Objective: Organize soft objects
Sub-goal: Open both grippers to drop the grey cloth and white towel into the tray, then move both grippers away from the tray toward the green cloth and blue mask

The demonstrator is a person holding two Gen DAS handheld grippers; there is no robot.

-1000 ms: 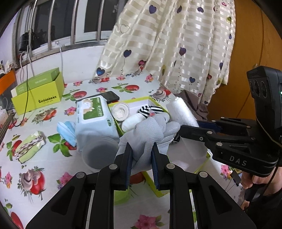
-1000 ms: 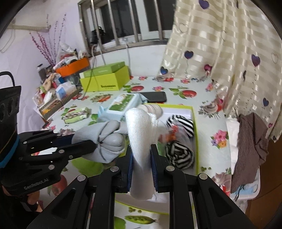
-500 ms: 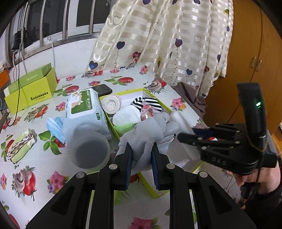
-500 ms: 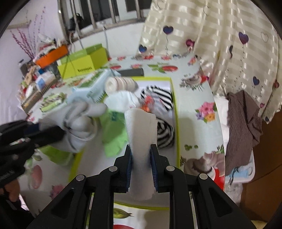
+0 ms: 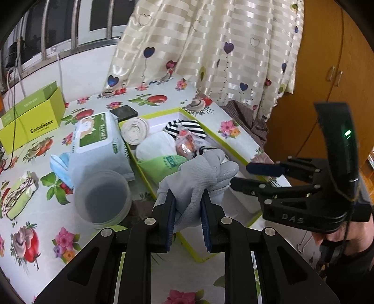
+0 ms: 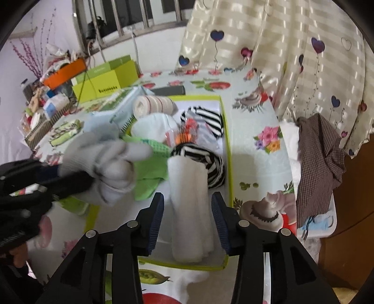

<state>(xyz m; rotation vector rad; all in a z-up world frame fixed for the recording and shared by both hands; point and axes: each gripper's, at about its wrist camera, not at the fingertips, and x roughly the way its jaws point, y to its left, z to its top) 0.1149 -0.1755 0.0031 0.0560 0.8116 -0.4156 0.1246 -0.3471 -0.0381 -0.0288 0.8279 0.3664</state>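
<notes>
You're in a lived-in home room, heart-print curtain (image 5: 210,53) over a barred window (image 5: 77,21), fruit-and-flower oilcloth table (image 5: 35,219), wooden wardrobe doors (image 5: 327,77), cluttered shelf (image 6: 46,93).

Left tongs (image 5: 187,215) clamped, right tongs (image 6: 188,217) opening

Phone (image 5: 124,112), round tub (image 5: 102,198), curtain (image 5: 210,46).
</notes>
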